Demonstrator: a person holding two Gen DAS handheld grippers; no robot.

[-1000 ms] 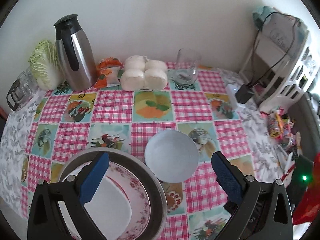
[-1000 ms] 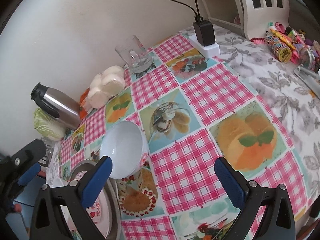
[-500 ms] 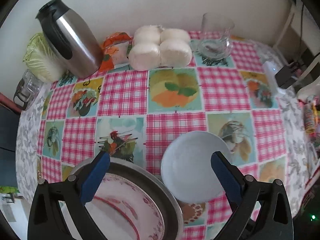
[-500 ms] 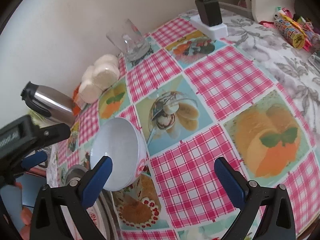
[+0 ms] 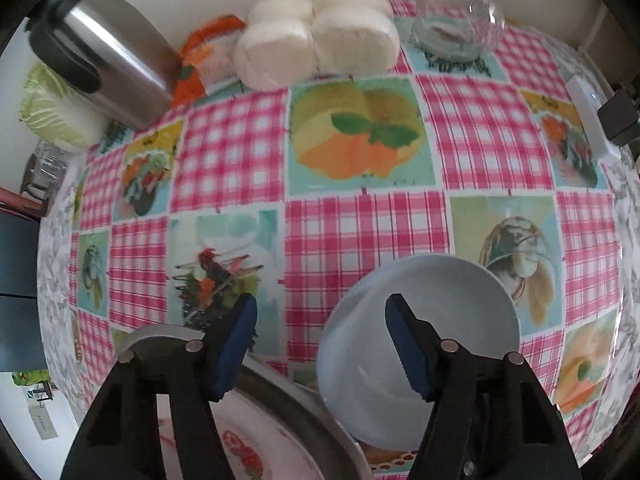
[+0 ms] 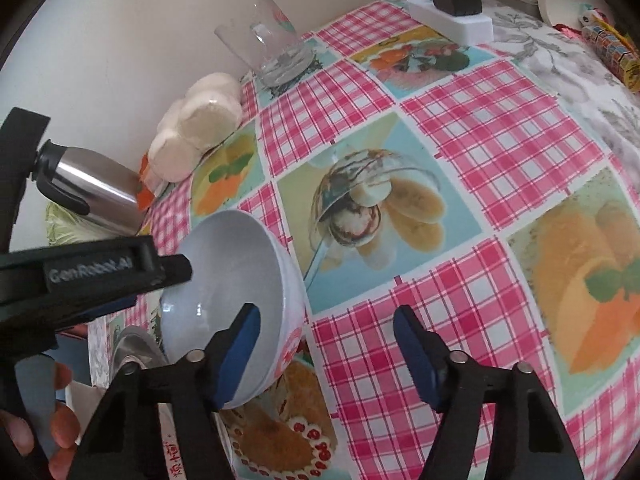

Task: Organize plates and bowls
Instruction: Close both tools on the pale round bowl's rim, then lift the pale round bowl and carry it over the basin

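Observation:
A pale blue bowl (image 5: 460, 308) stands on the checked tablecloth, beside a metal basin (image 5: 296, 396) that holds a red-patterned plate (image 5: 256, 452). My left gripper (image 5: 322, 336) straddles the bowl's left rim, one finger over the inside and the other above the basin edge. Its jaws are closing and the pads are clear of the rim. My right gripper (image 6: 324, 340) straddles the opposite wall of the bowl (image 6: 232, 264), with its left finger inside and its right finger over the cloth. Its jaws are also closing, without pressing. In the right wrist view, the left gripper's black body (image 6: 100, 272) reaches over the bowl.
Along the wall stand a steel thermos (image 5: 108, 60), a cabbage (image 5: 52, 112), an orange packet (image 5: 204, 52), wrapped white buns (image 5: 316, 36) and a glass mug (image 5: 456, 20). A white power strip (image 6: 452, 20) with a black plug lies at the right. A hand (image 6: 60, 380) holds the left gripper.
Both grippers came down onto the bowl from either side and their jaws narrowed from wide open. The left one tipped to point more steeply down.

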